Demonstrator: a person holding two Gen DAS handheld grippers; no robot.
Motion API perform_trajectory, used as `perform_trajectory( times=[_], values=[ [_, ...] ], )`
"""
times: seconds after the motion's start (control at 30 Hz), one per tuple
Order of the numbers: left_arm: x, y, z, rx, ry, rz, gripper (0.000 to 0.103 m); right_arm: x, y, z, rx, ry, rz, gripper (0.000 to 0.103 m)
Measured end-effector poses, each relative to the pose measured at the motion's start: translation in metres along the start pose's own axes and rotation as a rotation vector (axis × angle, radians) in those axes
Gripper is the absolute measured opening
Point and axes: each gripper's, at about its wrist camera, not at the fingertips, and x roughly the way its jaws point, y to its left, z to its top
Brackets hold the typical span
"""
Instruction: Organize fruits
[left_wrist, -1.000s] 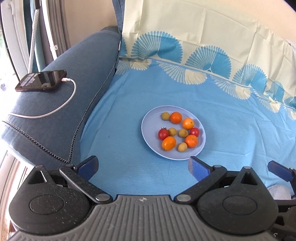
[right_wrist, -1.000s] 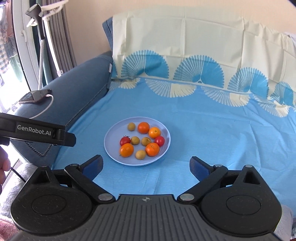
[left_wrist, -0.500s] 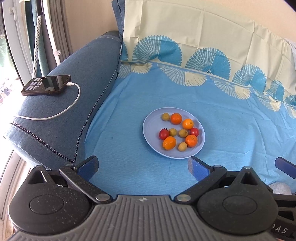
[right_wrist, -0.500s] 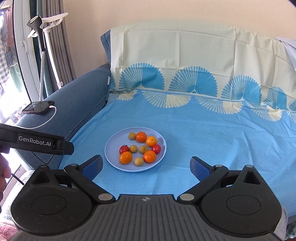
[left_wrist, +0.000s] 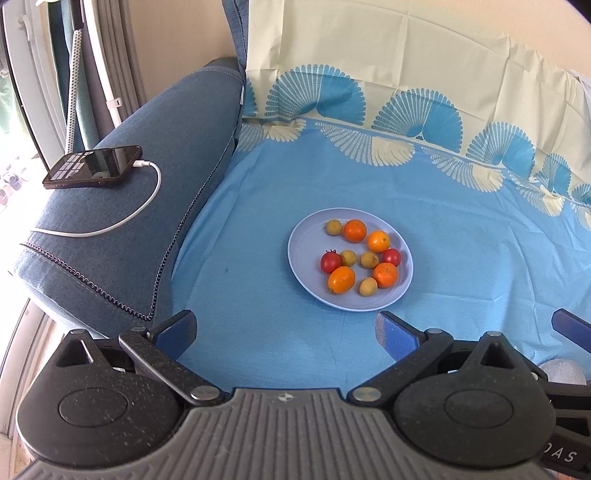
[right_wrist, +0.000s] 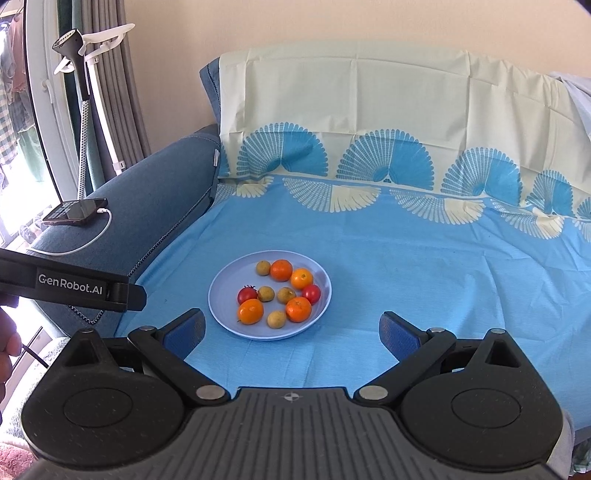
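- Jaws of both tools stand wide apart and hold nothing; the left gripper (left_wrist: 284, 330) and the right gripper (right_wrist: 291, 330) each hang above the blue sheet (left_wrist: 461, 258), short of the fruit.
- Ahead of both sits a pale blue plate (left_wrist: 306, 240), flat on the sheet that covers a sofa seat.
- On the plate lie ten small fruits: four oranges (left_wrist: 341, 279), two red tomatoes (left_wrist: 330, 261) and four small yellow-brown fruits (left_wrist: 368, 286), mixed together and mostly touching or just beside one another.
- No second dish or bin for sorting shows in either view, so where each kind should go cannot be told.
- Risk, as a judgement: the fruits are round and crowded, so a finger pushed in between neighbours may nudge one and send it rolling across the plate or over the rim.
- Risk: the plate rests on soft, sheeted cushion, so downward pressure near its rim could tip it and spill fruit onto the sheet.
- Risk: the tomatoes look soft-skinned; a hard squeeze could bruise or split one.
- Risk: both tools point at the same plate and the left one already shows at the left edge of the right view, so reaching together could make them collide.
- A phone (left_wrist: 92, 167) on a white cable (left_wrist: 147, 199) lies on the sofa arm (left_wrist: 110, 258), well apart from the plate.
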Motion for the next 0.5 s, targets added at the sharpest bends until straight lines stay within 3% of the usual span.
perform_trajectory(
  times=[0.5],
  values=[
    [0.0050, 0.0007, 0.0000, 0.005, 0.011, 0.011, 0.103, 0.0042, 0.0023, 0.0009, -0.001, 0.009, -0.004, 0.100]
  ],
)
